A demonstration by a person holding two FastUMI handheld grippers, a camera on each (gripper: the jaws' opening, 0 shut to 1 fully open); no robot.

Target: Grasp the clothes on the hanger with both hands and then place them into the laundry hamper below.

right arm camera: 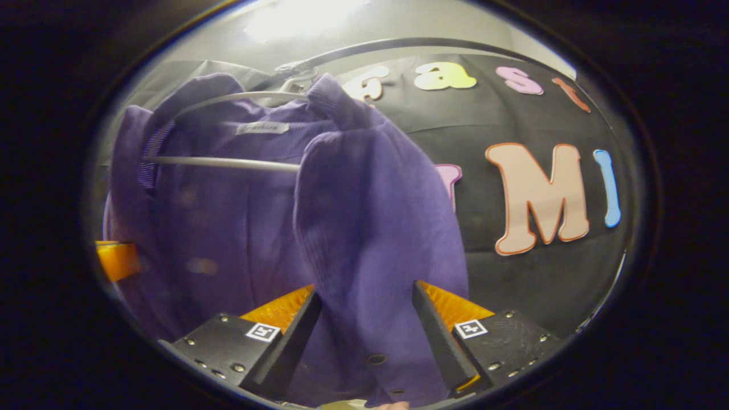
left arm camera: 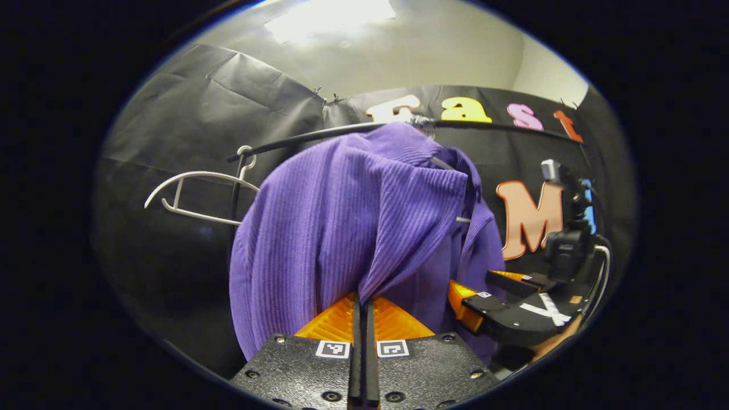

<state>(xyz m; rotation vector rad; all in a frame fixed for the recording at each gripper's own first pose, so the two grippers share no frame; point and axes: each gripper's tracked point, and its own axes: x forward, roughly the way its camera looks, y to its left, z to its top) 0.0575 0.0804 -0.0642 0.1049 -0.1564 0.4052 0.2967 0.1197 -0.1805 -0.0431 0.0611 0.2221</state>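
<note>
Left gripper [left arm camera: 363, 302] fingers clamped on purple garment [left arm camera: 342, 228]; right gripper [right arm camera: 364, 302] fingers apart around it.

Bare white hanger [left arm camera: 196, 196] on black rail [left arm camera: 307, 135]; bright ceiling light [left arm camera: 330, 16]
</note>
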